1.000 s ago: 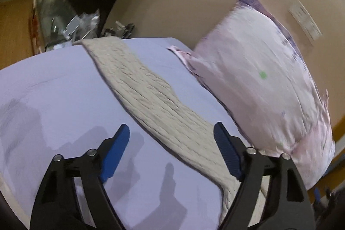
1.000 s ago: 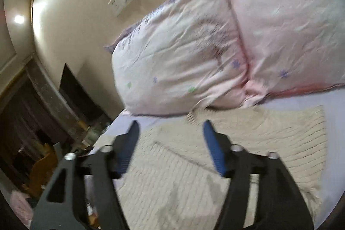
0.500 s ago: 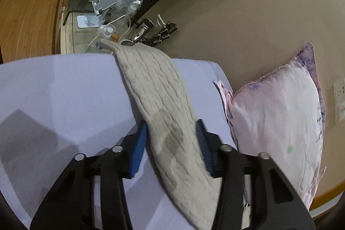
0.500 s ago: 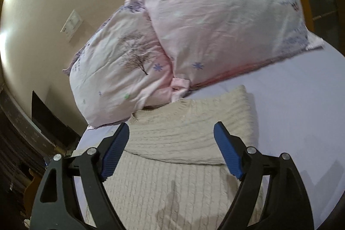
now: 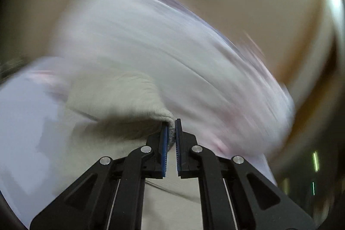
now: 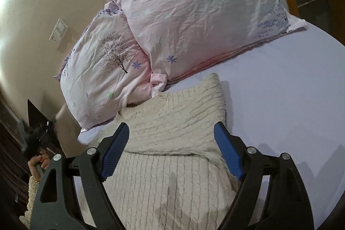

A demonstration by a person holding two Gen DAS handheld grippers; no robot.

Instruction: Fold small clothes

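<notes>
Cream cable-knit sweater (image 6: 172, 133) lies flat on the lilac bed sheet (image 6: 291, 100), collar end at 12 o'clock just touching the pink floral pillows (image 6: 194, 25); one part is already folded across the body. Looks soft, limp and fairly thick, so it should drape and sag when lifted and grip well; best held at a hem, cuff or folded edge, not mid-panel. Left gripper (image 5: 171, 135) has its fingers nearly closed, pinching a bunched knit edge between the blue pads (image 5: 164, 143); that view is heavily motion-blurred. Right gripper (image 6: 172, 150) hovers over the sweater's middle, fingers spread wide and holding nothing. Wall switch plate (image 6: 58, 32) at 10 o'clock.
</notes>
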